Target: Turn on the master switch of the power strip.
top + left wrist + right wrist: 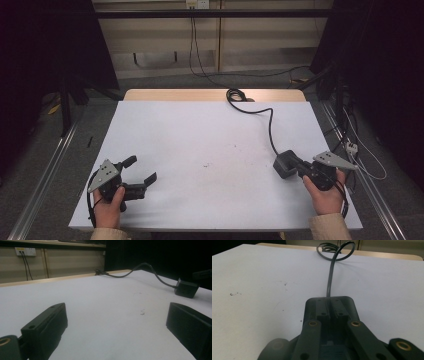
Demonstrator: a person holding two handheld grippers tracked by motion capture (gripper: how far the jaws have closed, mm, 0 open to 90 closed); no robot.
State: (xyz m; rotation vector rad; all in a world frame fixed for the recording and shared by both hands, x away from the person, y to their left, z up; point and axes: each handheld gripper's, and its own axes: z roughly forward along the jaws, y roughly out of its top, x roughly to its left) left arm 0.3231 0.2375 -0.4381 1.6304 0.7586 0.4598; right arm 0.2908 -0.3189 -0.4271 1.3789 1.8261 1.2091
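On the near edge of the white table the left gripper is held with jaws spread and nothing between them, the right gripper pressed together just behind the black adapter block, whose cable is trailed to the far wooden edge, a wall socket being seen beyond.

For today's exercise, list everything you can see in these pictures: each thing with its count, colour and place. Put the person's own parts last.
Table: one, white top with a wooden far edge, centre.
Power adapter: one, black block, right side of the table, at the right gripper's jaws.
Adapter cable: one, black, runs from the block to a coil at the far edge.
Wall socket: one, white, on the wall beyond.
Left gripper: one, black, jaws open, near left corner.
Right gripper: one, black, jaws shut.
Hands: two, at the near edge.
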